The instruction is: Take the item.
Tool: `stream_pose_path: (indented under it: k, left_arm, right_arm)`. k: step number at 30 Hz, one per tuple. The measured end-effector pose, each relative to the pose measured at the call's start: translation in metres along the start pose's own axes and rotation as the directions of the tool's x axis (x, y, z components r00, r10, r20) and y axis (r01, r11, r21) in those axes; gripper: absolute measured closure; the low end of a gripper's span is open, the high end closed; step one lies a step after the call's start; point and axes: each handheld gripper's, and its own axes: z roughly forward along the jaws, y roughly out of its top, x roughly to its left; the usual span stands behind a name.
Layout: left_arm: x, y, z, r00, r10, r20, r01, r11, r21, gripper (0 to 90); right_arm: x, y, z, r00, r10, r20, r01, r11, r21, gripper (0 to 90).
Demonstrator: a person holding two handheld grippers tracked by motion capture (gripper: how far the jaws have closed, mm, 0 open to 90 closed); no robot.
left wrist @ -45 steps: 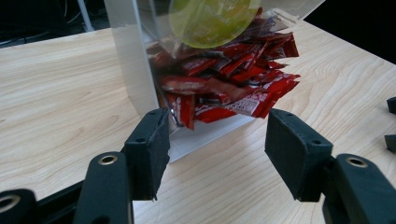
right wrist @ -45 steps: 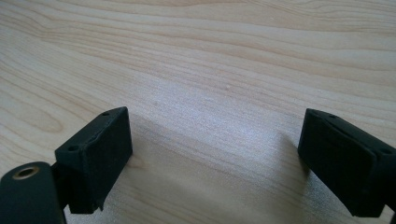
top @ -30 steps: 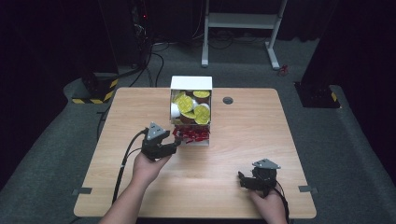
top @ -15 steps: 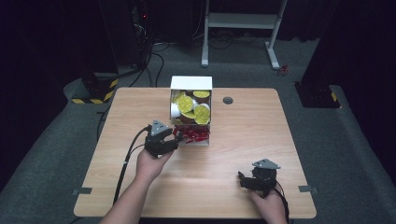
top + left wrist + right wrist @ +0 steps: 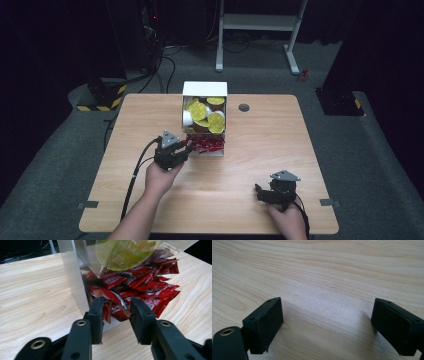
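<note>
On the left half of the desk (image 5: 150, 115) my left tool (image 5: 186, 146) is pushed up against the low front mouth of the dispenser box (image 5: 205, 90), and the reason for that low, level approach is plain from the left gripper view: the red sachets (image 5: 140, 287) spill out of a slot at desk level, so the jaws have to come in almost flat to the wood. The jaws stand part-closed, narrow, with one crumpled sachet (image 5: 117, 311) lying between them — whether they actually pinch it yet I cannot tell, though I judge a pick of that single packet is the step in hand. The sachets are glossy foil-like film, flat and rectangular, piled loosely and overlapping, so I would expect them to slide and drag neighbours along. The box has white walls and a clear, smooth plastic front; above the sachets sit round tubs with yellow-green peel lids (image 5: 216, 119), stacked on edge so they feed downward. Further right, the desk shows pale wood grain with a matt finish, and a small dark grommet (image 5: 244, 107) near the far edge. At the near right my right tool (image 5: 264, 194) rests low over bare wood, jaws spread wide and empty — parked well apart from the box, I think, simply to stay clear.
</note>
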Motion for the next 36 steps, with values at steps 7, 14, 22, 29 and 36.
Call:
stream_pose_path:
  k: [7, 14, 22, 29, 36]
  left_arm:
    - [-0.001, -0.002, -0.003, 1.0, 0.005, -0.005, -0.005, 0.9999, -0.012, 73.6]
    - [-0.003, 0.0, -0.007, 0.9998, -0.017, 0.013, 0.017, 0.9997, -0.017, 56.2]
    - [0.0, 0.007, -0.006, 0.9982, -0.059, -0.009, 0.059, 0.9978, -0.031, 35.0]
    - [0.005, 0.002, 0.004, 0.9974, -0.072, 0.01, 0.071, 0.9972, 0.021, 53.2]
    - [0.001, -0.004, 0.0, 0.9994, -0.028, -0.021, 0.028, 0.9995, -0.018, 76.9]
  right_arm:
    - [0.0, 0.0, 0.0, 1.0, 0.0, 0.0, 0.0, 1.0, 0.0, 10.5]
    - [0.0, 0.0, 0.0, 1.0, 0.001, 0.0, -0.001, 1.0, 0.0, 10.5]
    - [0.0, 0.0, 0.0, 1.0, 0.0, 0.0, 0.0, 1.0, 0.0, 10.5]
    - [0.0, 0.0, 0.0, 1.0, 0.003, -0.001, -0.003, 1.0, 0.001, 10.6]
    - [0.001, 0.0, 0.0, 1.0, 0.007, -0.002, -0.007, 1.0, 0.0, 10.7]
